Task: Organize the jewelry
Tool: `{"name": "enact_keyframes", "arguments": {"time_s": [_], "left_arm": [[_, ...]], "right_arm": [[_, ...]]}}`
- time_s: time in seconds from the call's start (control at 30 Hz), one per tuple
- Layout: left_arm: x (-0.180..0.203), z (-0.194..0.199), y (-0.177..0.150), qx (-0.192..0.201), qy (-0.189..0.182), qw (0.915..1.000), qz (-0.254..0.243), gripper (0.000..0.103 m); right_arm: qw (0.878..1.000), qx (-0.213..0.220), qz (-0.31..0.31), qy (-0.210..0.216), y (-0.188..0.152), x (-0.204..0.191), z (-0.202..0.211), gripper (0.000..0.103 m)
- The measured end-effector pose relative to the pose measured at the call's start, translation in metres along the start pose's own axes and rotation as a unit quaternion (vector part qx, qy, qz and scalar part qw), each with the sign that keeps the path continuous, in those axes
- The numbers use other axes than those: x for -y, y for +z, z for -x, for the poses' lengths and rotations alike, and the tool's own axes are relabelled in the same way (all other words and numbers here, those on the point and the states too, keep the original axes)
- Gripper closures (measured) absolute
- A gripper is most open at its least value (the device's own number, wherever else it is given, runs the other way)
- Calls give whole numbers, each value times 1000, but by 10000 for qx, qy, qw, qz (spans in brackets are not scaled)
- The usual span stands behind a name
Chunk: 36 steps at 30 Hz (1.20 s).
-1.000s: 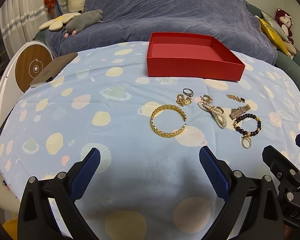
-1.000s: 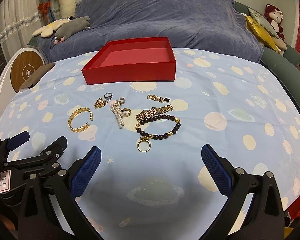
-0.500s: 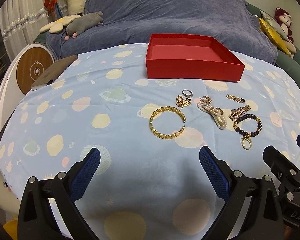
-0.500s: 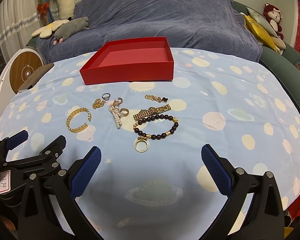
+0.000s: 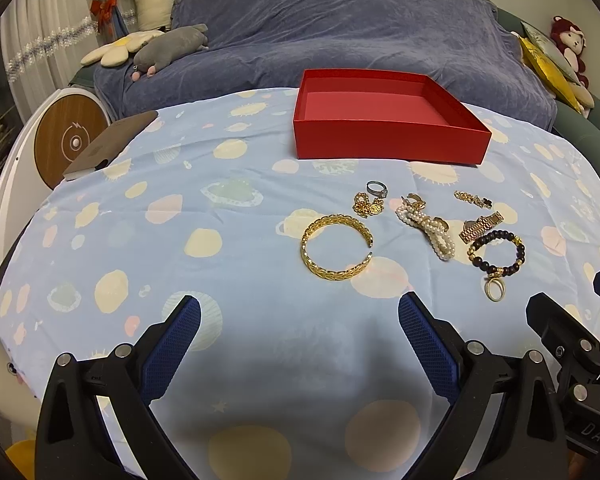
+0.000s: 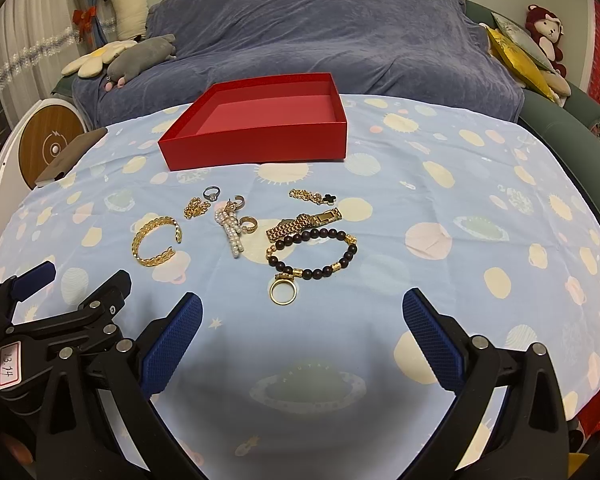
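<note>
Jewelry (image 6: 236, 232) lies ungathered before the red box (image 6: 260, 148); both grippers (image 5: 296, 340) (image 6: 300, 336) are held released, so a first pick is called for.

Both wrist views look forward, low over the near edge of the blue tablecloth (image 5: 228, 248), toward the sofa (image 6: 320, 32). Both share the red box (image 5: 388, 136), mid-frame, and the jewelry.

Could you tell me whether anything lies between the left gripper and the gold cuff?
Nothing visible does. The left gripper is open, and only bare tablecloth separates it from the gold cuff. The other jewelry lies right of the cuff and beyond it.
</note>
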<state>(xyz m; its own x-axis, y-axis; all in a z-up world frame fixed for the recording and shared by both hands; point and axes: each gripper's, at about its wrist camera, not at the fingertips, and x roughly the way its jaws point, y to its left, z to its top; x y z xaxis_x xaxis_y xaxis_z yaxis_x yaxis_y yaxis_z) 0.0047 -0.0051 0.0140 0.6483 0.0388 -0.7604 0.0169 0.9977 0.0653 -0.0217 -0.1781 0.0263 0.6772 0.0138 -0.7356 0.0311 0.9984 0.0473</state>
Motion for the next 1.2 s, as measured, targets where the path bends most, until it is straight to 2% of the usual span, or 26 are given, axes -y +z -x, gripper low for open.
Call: {"name": "enact_keyframes", "arguments": {"time_s": [1.2], "left_arm": [[-3, -1, -1, 47, 41, 10000, 7, 7]], "right_arm": [[10000, -8, -9, 8, 0, 1, 0, 5]]}}
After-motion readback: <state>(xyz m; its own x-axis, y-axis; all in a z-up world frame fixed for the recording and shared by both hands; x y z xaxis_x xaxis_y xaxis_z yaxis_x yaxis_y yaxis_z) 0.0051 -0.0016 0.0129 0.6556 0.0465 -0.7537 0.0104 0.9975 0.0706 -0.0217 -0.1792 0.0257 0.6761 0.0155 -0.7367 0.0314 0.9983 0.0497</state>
